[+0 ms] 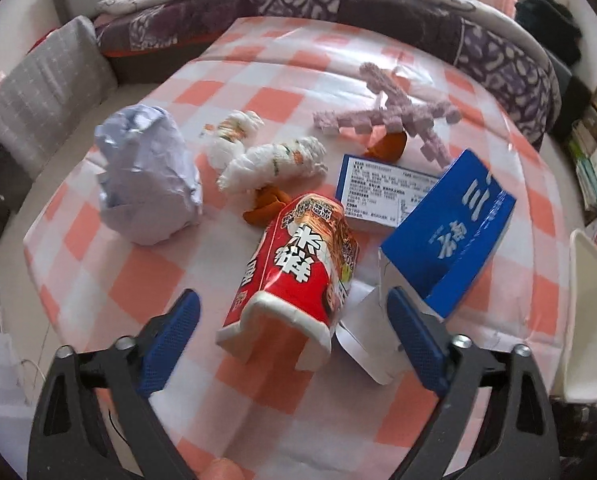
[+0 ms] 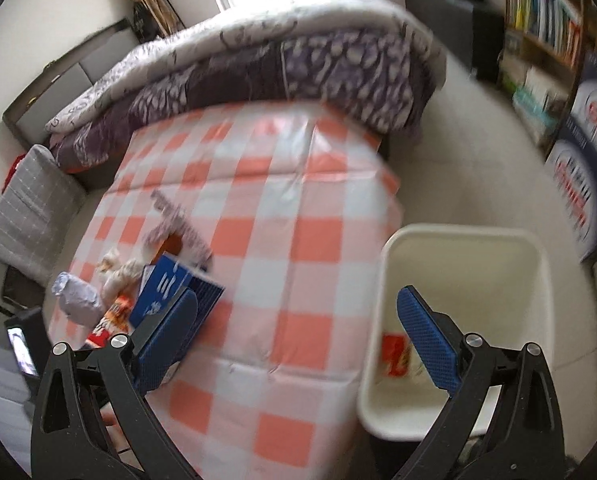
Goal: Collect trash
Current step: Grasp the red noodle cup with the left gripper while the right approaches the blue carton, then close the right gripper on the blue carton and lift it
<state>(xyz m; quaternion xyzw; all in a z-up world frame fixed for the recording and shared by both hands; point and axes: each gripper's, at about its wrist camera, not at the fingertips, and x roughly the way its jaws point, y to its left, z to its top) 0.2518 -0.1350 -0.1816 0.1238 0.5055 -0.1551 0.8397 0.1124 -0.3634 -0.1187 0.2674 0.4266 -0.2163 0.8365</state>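
A crushed red noodle cup (image 1: 298,268) lies on the checked tablecloth (image 1: 138,284), its rim between the fingers of my open left gripper (image 1: 294,312), not touched. Beside it lie a blue carton (image 1: 450,232), crumpled lilac paper (image 1: 146,176), white twisted wrappers (image 1: 270,160), orange peel (image 1: 266,204) and a pink foam strip (image 1: 398,116). My right gripper (image 2: 298,320) is open and empty above the table's right edge, by the white bin (image 2: 462,256). A red wrapper (image 2: 394,356) lies in the bin. The trash pile also shows in the right wrist view (image 2: 138,288).
A bed with a purple quilt (image 2: 298,64) stands behind the table. A grey cushion (image 1: 46,92) sits at the left. Bookshelves (image 2: 546,32) and printed boxes (image 2: 582,160) line the right wall. The bin's rim (image 1: 582,296) is at the table's right.
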